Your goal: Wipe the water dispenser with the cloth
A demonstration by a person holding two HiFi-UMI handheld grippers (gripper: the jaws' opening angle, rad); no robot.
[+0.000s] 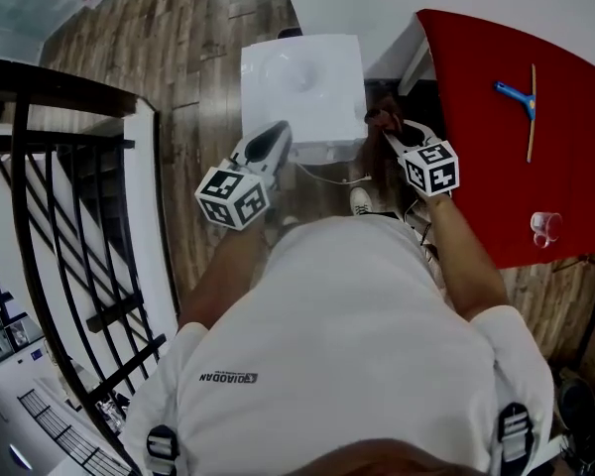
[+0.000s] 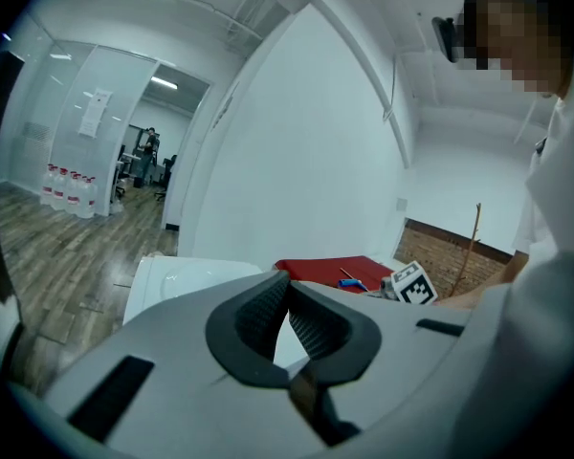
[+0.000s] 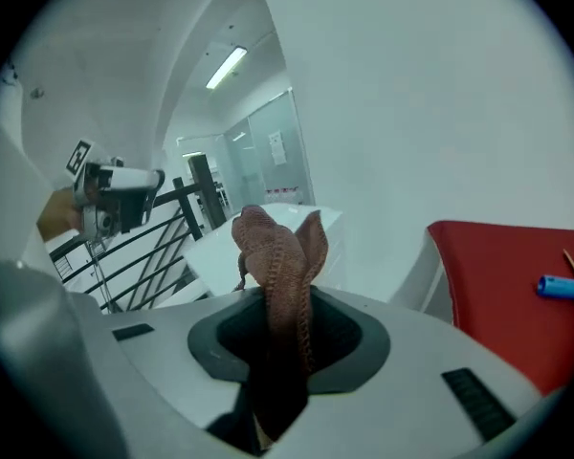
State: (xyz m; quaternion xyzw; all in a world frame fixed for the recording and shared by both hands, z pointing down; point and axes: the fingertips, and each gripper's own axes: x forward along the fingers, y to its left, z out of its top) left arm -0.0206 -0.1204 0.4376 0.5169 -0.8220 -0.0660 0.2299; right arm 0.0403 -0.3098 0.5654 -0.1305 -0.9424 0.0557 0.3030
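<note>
Below, white dispenser (image 1: pixel 302 87), wood floor (image 1: pixel 193 38), red table (image 1: pixel 486 157)

The person wears a white short-sleeved T-shirt (image 1: pixel 347 315) with dark lettering (image 1: pixel 228 378) and black buckled shoulder straps (image 1: pixel 513 432).

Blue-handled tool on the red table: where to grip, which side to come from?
Probably the blue handle, from above, jaws across it. The tool lies flat on the red table; the handle juts sideways off the long thin bar, which looks too slim to pinch.
</note>
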